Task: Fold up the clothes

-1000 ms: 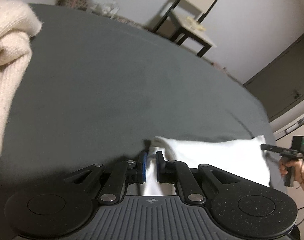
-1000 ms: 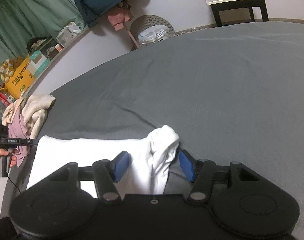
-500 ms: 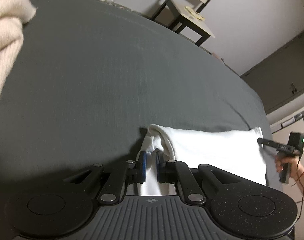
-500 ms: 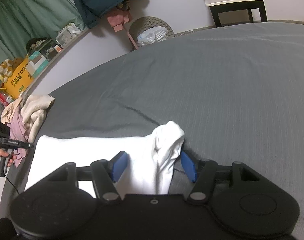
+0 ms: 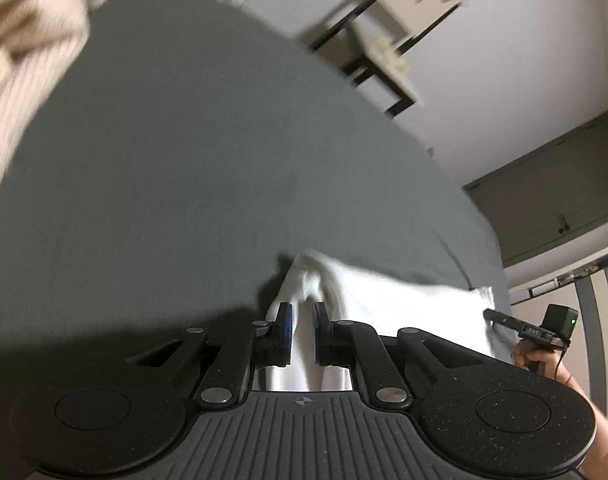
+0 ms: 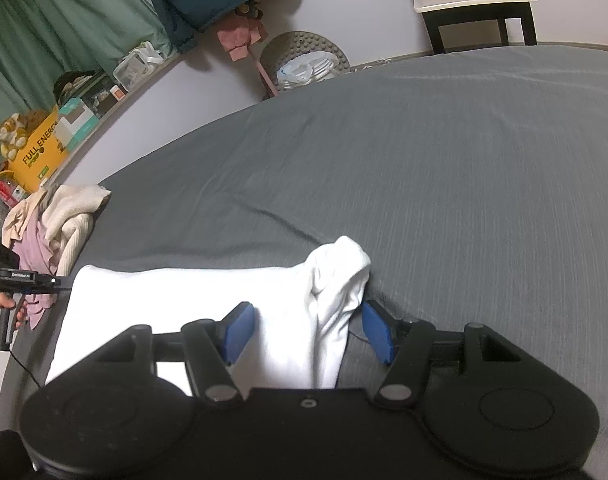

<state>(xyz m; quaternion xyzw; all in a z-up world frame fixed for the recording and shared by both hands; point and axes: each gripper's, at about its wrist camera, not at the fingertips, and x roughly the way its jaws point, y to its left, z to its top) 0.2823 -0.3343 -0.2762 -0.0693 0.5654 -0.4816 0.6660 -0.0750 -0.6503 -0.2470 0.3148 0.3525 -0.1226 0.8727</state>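
Observation:
A white garment lies stretched across the near edge of the grey bed. In the left wrist view my left gripper is shut on a bunched corner of the white garment. In the right wrist view my right gripper is open, its blue pads either side of the other bunched corner, which stands up between them. Each view shows the other gripper at the garment's far end, the right one and the left one.
A pile of cream and pink clothes lies at the bed's left edge; the cream knit fills the left wrist view's upper left. A chair, a basket and cluttered shelves stand beyond the bed.
My left gripper has closed on the garment's corner and is moving with it; its view is blurred. My right gripper's pads have stayed open around the other corner.

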